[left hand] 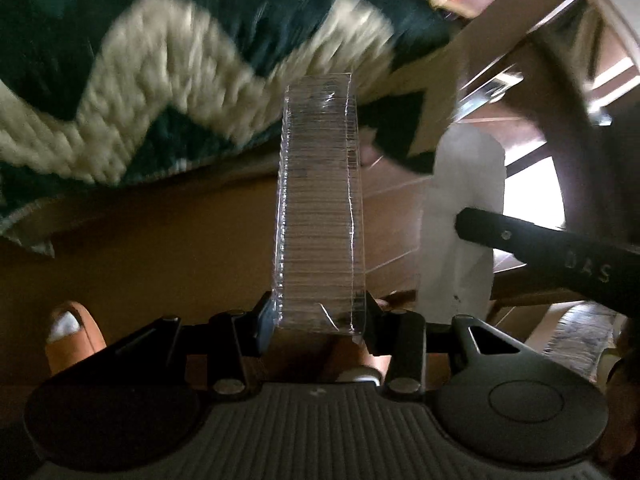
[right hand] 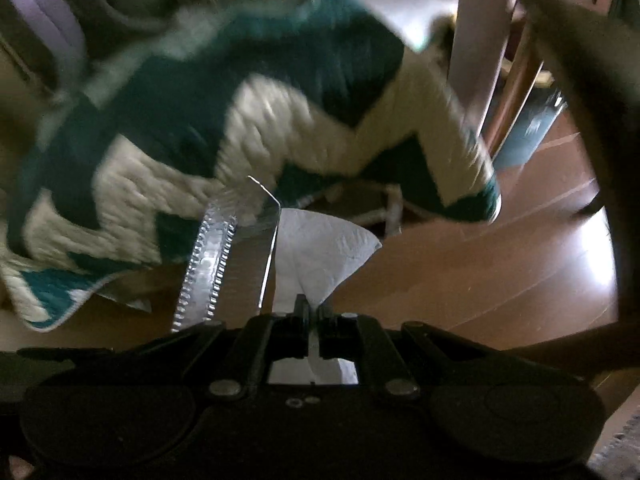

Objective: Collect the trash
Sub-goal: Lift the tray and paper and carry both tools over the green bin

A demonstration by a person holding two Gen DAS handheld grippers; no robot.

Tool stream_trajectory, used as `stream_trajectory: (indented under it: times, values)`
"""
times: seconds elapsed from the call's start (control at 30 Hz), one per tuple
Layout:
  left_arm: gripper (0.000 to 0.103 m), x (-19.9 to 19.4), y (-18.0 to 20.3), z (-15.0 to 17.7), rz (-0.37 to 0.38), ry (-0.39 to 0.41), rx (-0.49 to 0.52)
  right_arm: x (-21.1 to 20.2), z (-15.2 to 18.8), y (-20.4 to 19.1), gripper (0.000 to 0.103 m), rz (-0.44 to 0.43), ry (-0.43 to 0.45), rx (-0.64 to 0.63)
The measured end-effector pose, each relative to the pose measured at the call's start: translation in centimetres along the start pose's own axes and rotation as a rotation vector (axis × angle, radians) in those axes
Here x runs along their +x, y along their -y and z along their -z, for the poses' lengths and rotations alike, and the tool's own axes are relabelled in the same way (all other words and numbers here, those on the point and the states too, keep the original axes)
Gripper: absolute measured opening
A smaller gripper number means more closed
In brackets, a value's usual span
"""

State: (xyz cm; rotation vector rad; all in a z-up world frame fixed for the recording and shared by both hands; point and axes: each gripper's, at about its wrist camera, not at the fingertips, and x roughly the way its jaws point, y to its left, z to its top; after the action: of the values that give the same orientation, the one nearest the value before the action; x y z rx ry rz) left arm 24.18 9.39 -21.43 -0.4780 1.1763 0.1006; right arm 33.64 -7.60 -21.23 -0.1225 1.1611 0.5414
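Note:
A clear ribbed plastic container [left hand: 320, 208] stands up between the jaws of my left gripper [left hand: 318, 316], which is shut on its lower end. It hangs above the wooden floor. To its right in the left wrist view hangs a white paper napkin [left hand: 464, 216], pinched by the black finger [left hand: 520, 236] of my other gripper. In the right wrist view my right gripper [right hand: 314, 316] is shut on that white napkin [right hand: 324, 248], which fans out above the pads. The clear plastic container [right hand: 212, 260] shows at the left of it, edge on.
A green and cream zigzag rug [left hand: 160, 80] lies on the brown wooden floor [right hand: 480, 272] below both grippers. A pale furniture leg [right hand: 484, 40] and dark furniture stand at the right. A person's toes [left hand: 72, 332] show at the lower left.

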Motion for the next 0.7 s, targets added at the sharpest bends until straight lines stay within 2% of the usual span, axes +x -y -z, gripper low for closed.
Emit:
stream_trajectory:
  times: [0.13,0.43,0.7]
  values:
    - [0.042,-5.6,2.6,0.3,0.036,0.087,0.040,-6.9,0.0,-0.3,0.003,-0.013,0.092,-0.017]
    - [0.042,-16.2,9.0,1.5,0.092,0.284,0.161,-18.3,1.5,-1.0,0.003,-0.021,0.280,-0.061]
    - [0.042,-22.7,13.8,1.6,0.135,0.417,0.260,-27.2,2.3,-0.3,0.003,-0.024,0.442,-0.095]
